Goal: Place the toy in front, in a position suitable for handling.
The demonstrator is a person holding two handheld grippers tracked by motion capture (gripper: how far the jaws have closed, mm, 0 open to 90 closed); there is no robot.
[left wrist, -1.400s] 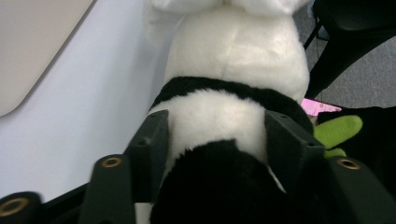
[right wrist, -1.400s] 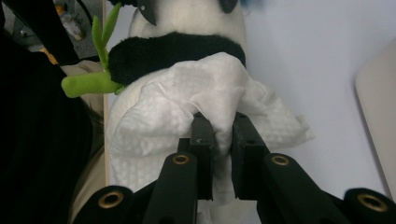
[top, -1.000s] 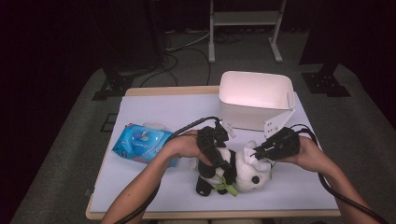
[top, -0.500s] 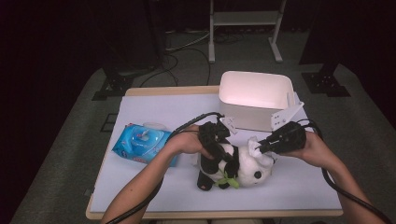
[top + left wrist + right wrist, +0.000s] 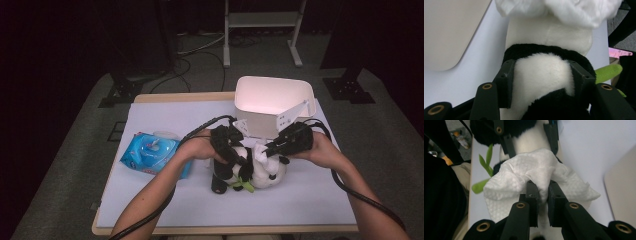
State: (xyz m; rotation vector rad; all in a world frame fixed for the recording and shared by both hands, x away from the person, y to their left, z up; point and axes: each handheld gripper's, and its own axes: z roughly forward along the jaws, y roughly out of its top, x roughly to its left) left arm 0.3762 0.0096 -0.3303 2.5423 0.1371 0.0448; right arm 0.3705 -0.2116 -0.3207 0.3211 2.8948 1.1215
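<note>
plush panda point(image 5: 255, 170) near the middle of the white-covered table point(image 5: 300, 210), toward its front edge. left gripper point(image 5: 231, 150) clamped around the panda's body; right gripper point(image 5: 270, 149) pinching a white wipe point(image 5: 531, 177) against the panda. blue wipes pack point(image 5: 152, 154) toward the left edge; white bin point(image 5: 272, 102) by the back edge.

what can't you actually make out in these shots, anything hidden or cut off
- Panda plush face: in the high view both hands and the white wipe cover it.
- Plush lower body: cut off by the bottom edge in the left gripper view, behind the left claw.
- Print on the blue wipes pack: too small to read in the high view.
- Inside of the white bin: glare washes it out.
- Wipe's pinched fold: hidden between the right claw jaws.
</note>
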